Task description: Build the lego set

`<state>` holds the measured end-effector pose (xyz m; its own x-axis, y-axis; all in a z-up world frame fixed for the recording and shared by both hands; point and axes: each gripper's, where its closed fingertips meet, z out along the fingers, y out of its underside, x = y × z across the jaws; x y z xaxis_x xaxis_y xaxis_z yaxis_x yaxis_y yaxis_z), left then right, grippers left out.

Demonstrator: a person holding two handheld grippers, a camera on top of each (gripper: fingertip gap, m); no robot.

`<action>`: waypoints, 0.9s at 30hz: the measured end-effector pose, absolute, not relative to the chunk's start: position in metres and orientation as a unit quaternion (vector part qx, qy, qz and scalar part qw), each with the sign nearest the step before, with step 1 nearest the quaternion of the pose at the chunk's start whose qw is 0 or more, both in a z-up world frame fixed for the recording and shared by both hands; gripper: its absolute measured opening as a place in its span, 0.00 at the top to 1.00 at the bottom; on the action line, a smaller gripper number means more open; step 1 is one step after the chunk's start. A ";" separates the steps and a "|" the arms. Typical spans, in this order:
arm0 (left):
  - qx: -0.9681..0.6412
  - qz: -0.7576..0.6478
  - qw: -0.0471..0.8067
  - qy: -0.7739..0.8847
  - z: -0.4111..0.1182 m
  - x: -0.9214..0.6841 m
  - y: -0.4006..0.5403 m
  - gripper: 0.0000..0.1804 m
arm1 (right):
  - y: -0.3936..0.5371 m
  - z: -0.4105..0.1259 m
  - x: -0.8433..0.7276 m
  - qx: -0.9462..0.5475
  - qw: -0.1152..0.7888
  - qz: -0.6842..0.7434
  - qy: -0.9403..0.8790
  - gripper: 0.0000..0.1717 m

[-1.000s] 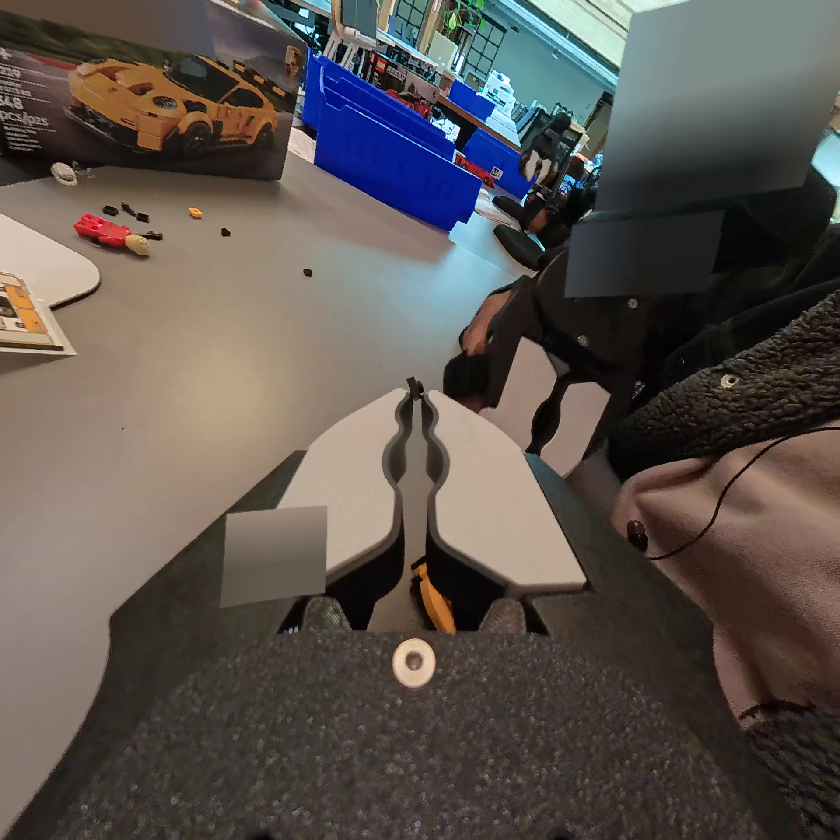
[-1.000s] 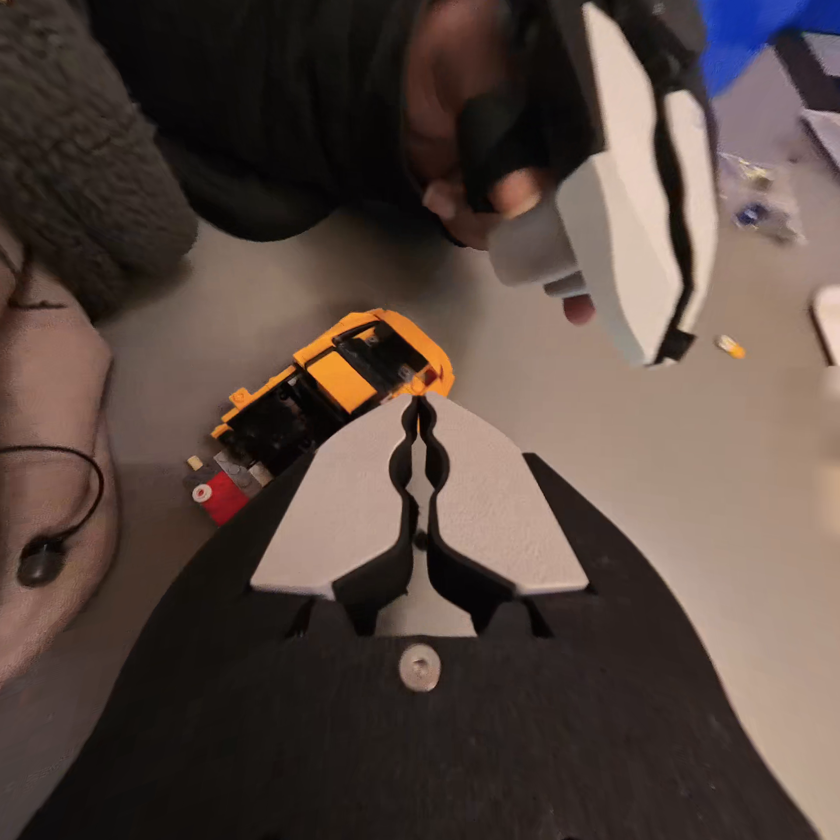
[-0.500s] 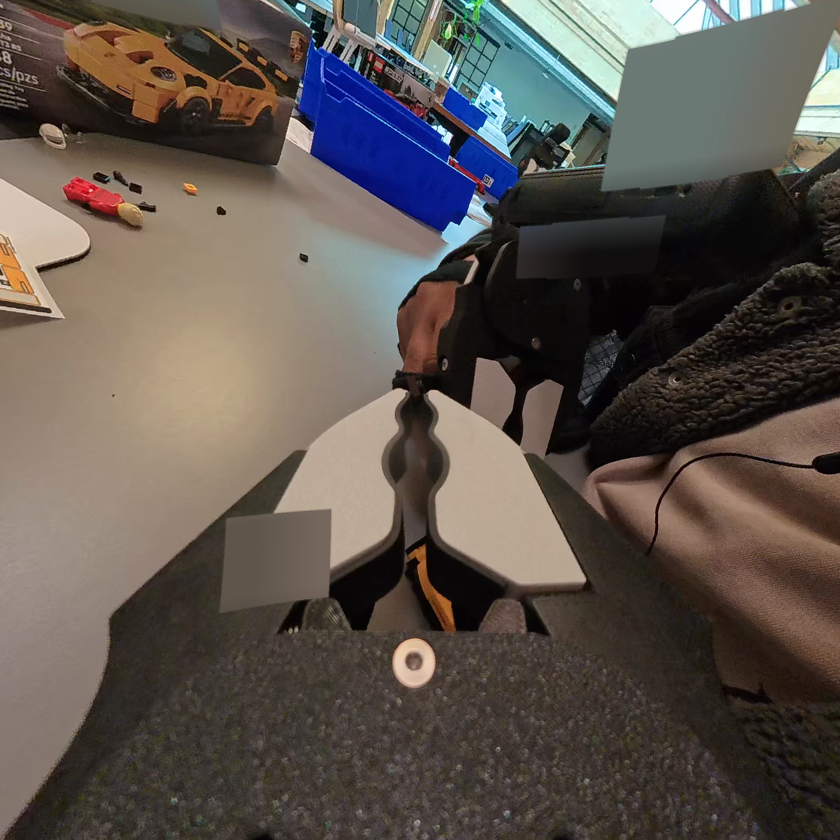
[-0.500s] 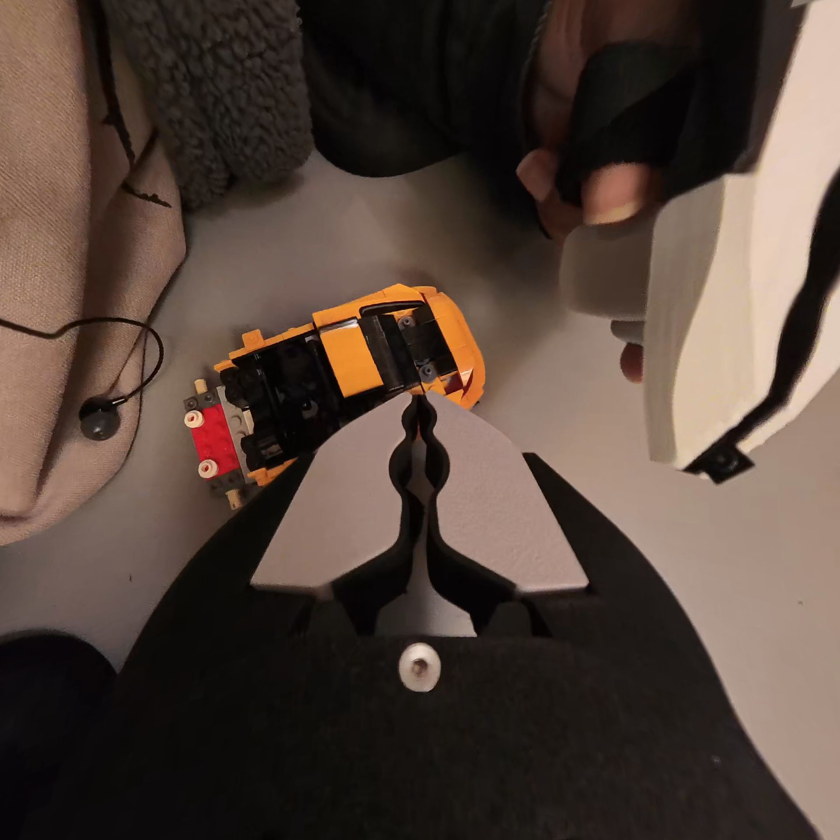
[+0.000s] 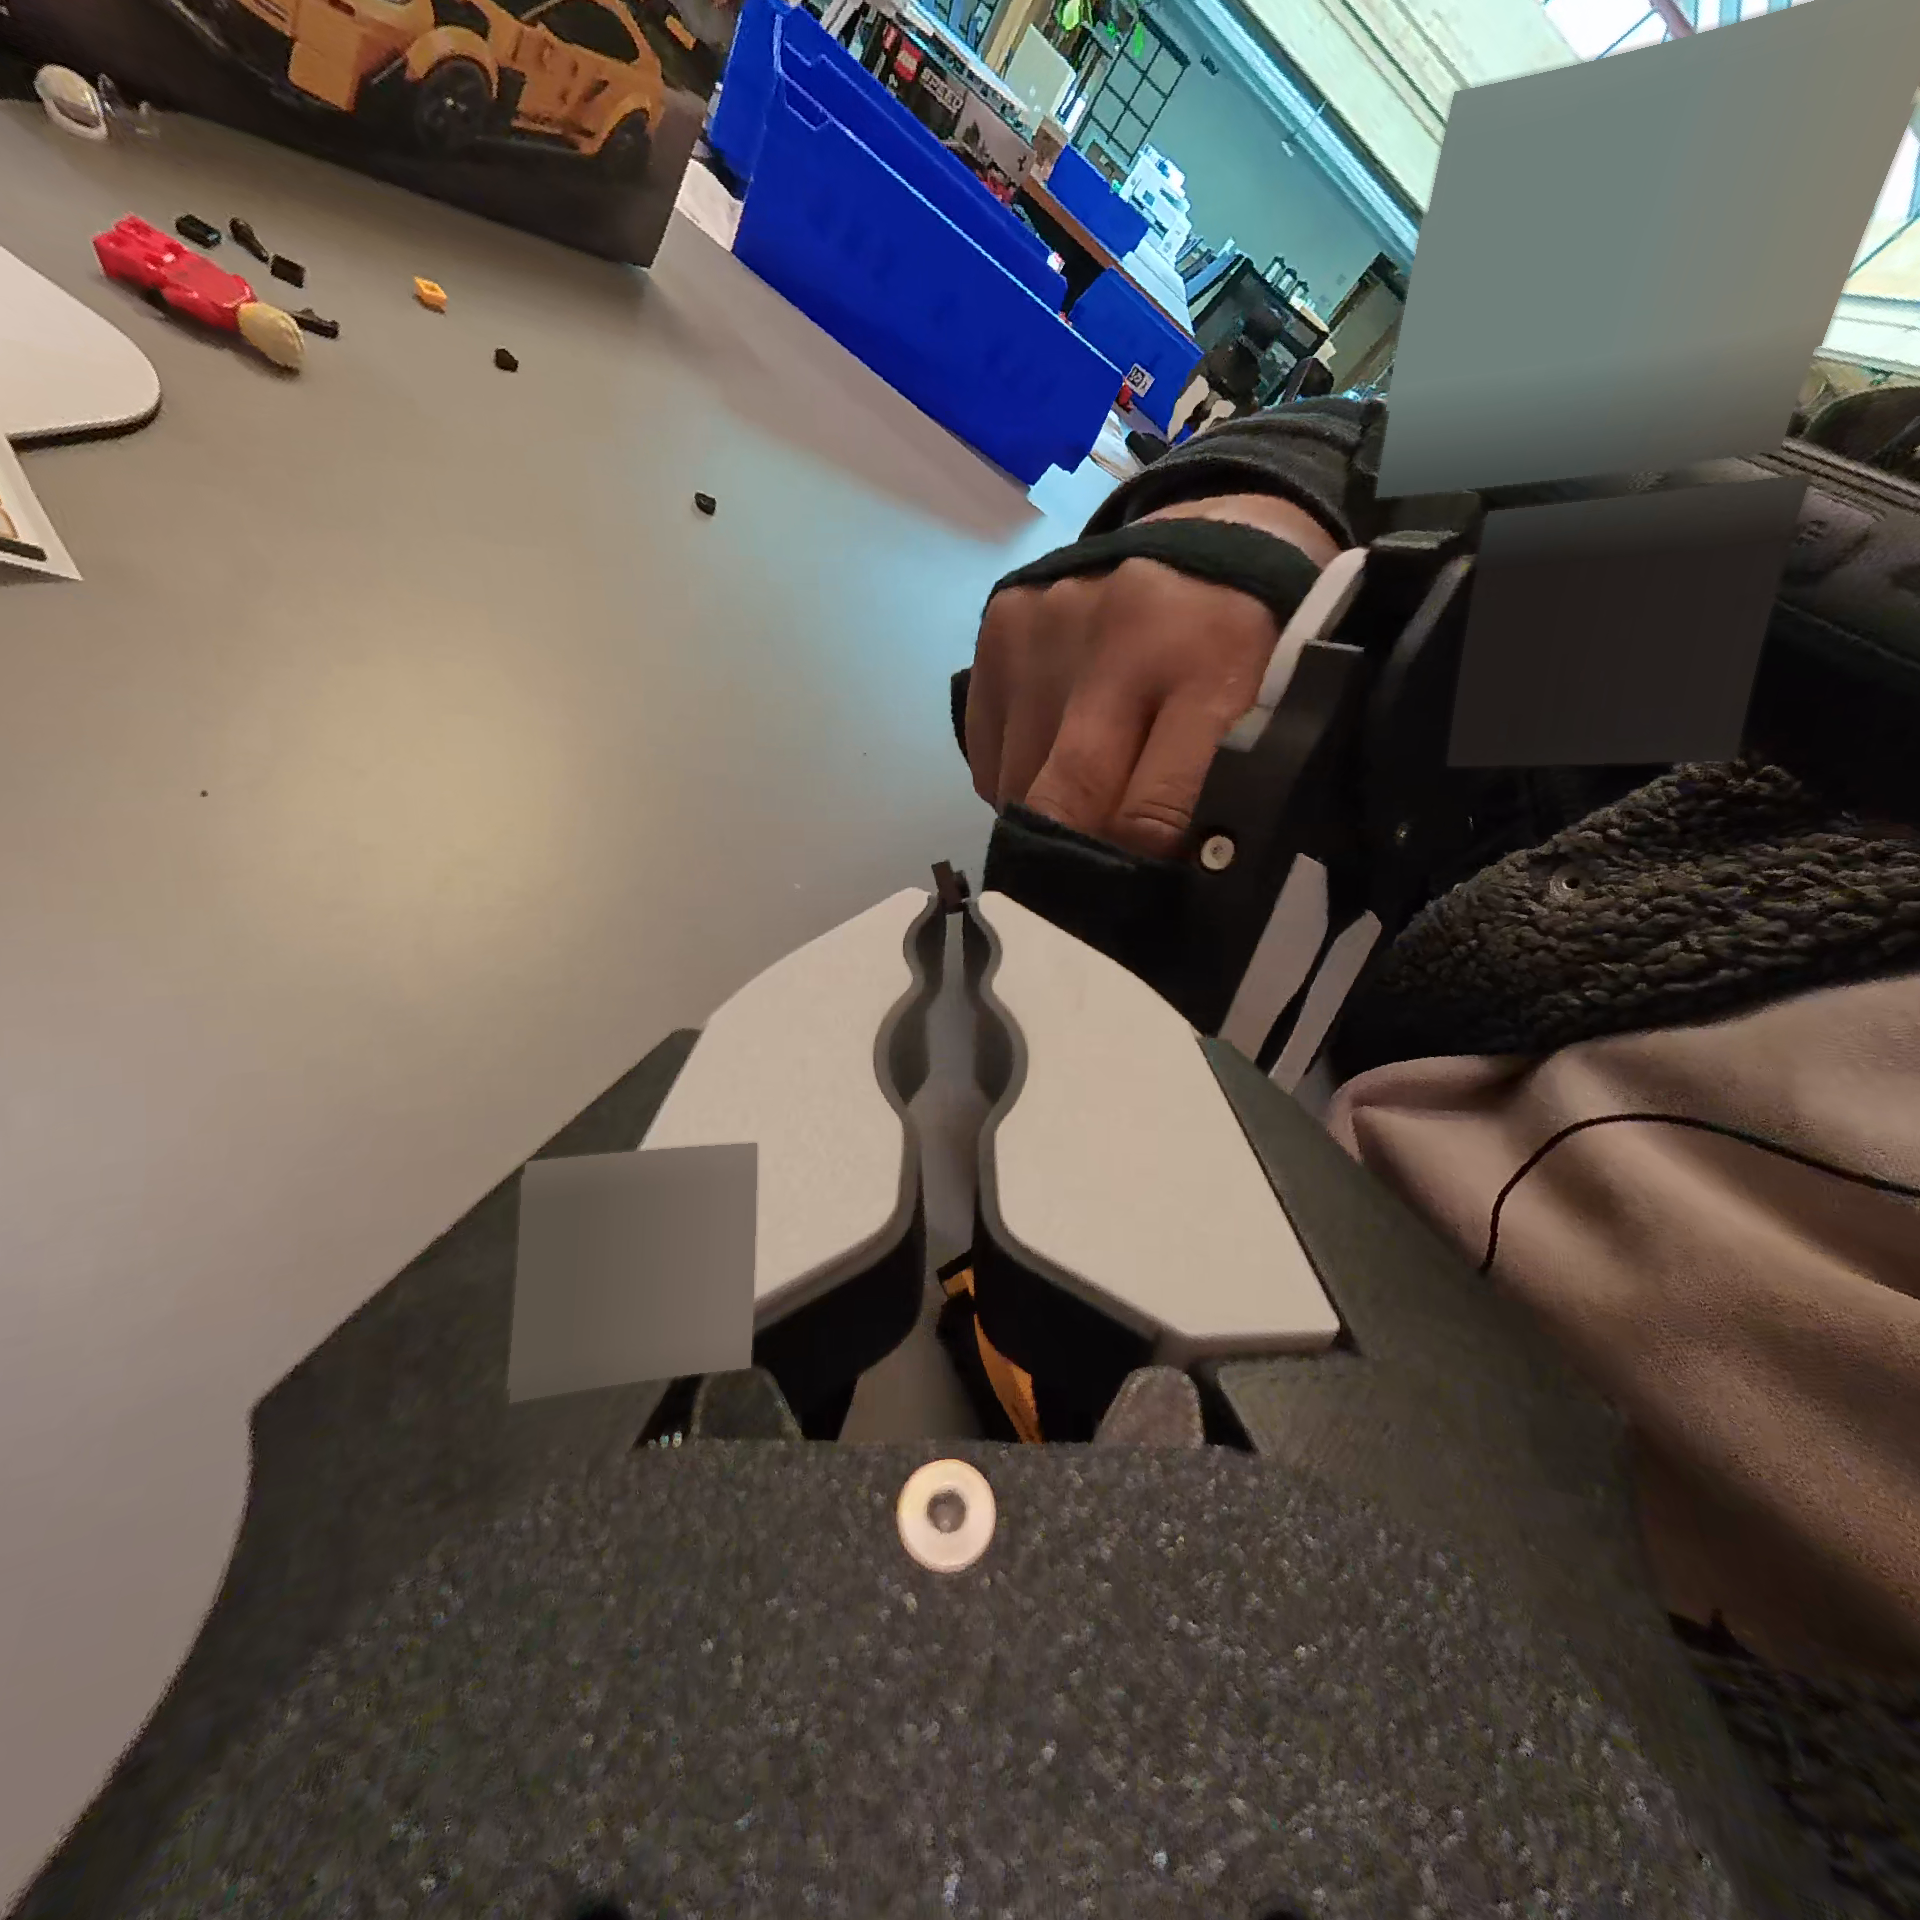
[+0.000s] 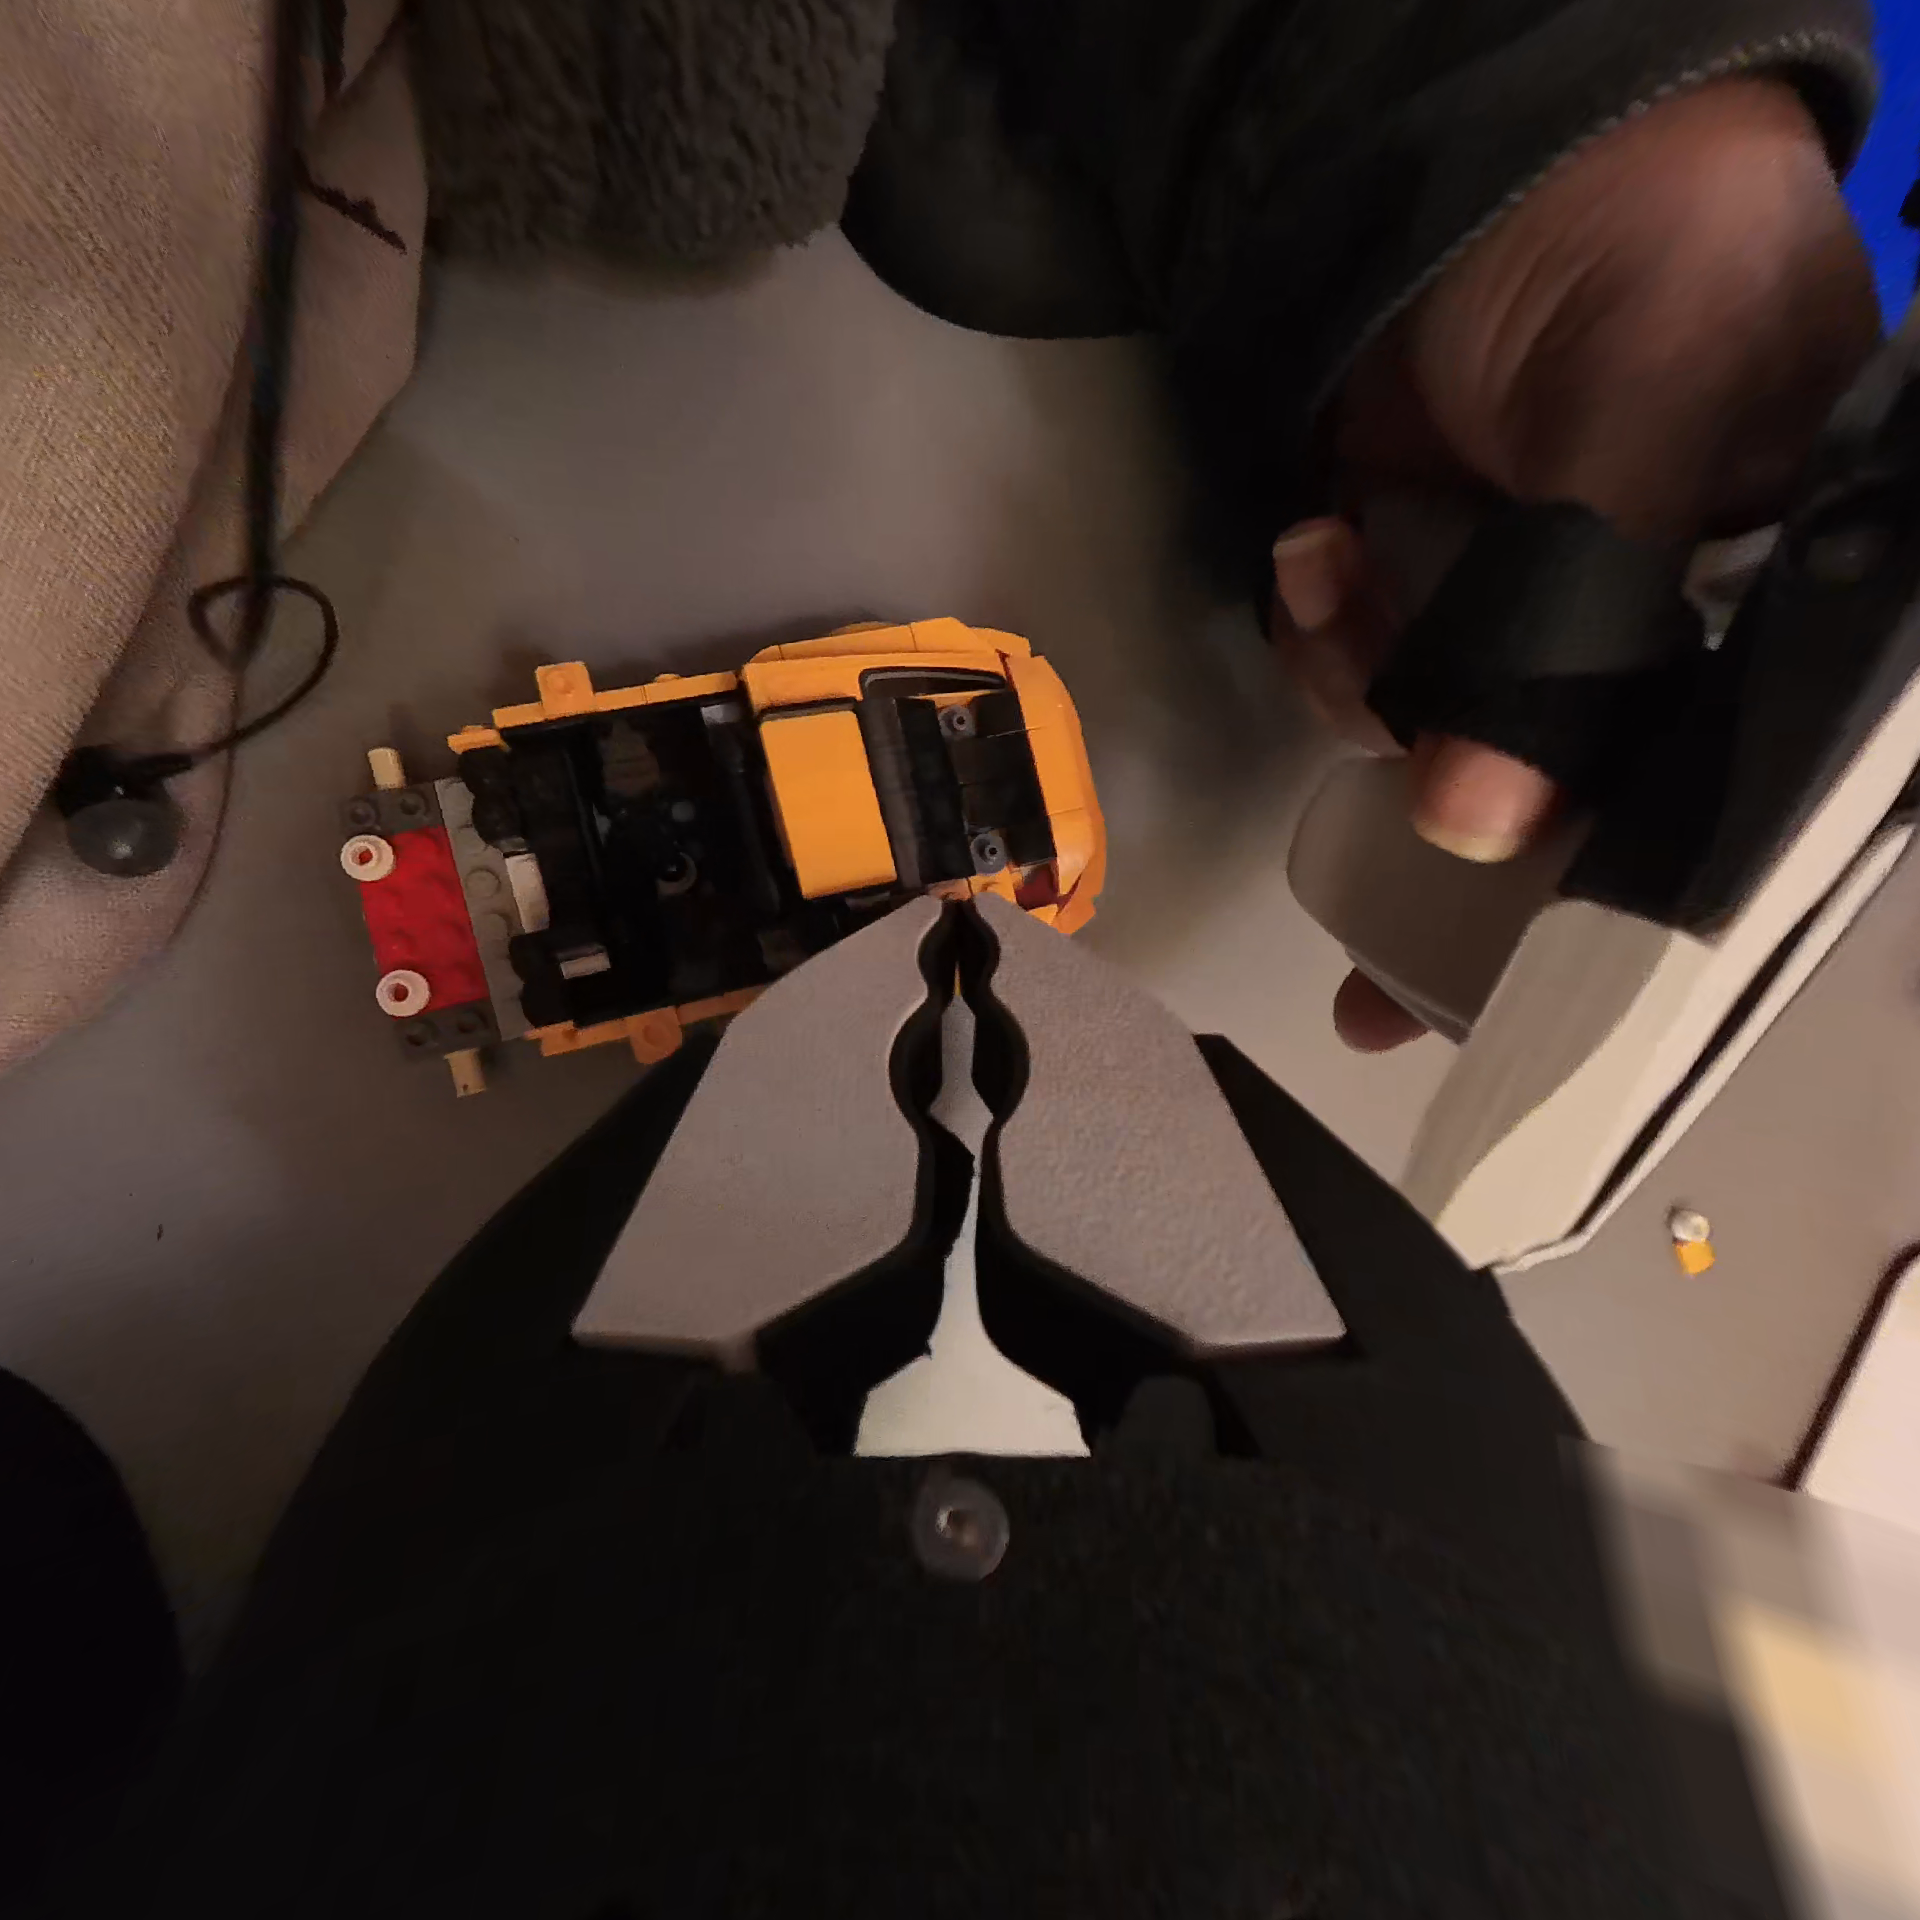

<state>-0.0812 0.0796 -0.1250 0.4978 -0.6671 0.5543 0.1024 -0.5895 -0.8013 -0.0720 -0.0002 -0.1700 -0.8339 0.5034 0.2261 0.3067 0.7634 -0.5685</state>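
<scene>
1. Grey surface (image 6: 644, 499) carries everything; we see it hard and smooth, so loose parts may slide.
2. Orange-and-black brick car (image 6: 821, 800) lies on it just beyond the right tool (image 6: 958, 906), whose fingers are pressed together, holding nothing. We judge the car light, rigid, prone to shed pieces; its long flat sides look best for gripping.
3. Smallest is a dark brick piece (image 5: 950, 883), pinched at the tips of the left tool (image 5: 952, 902): light, hard, easily dropped.
</scene>
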 end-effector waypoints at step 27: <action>-0.761 -0.463 0.410 0.195 -0.127 -0.080 0.078 0.98 | 0.034 -0.155 -0.049 -0.355 0.233 0.314 -0.849 1.00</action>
<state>-0.0802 0.0777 -0.1270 0.4958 -0.6763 0.5448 0.0835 -0.5873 -0.8050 -0.0490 0.0336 -0.1550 -0.6391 0.7494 0.1732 0.4567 0.5509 -0.6985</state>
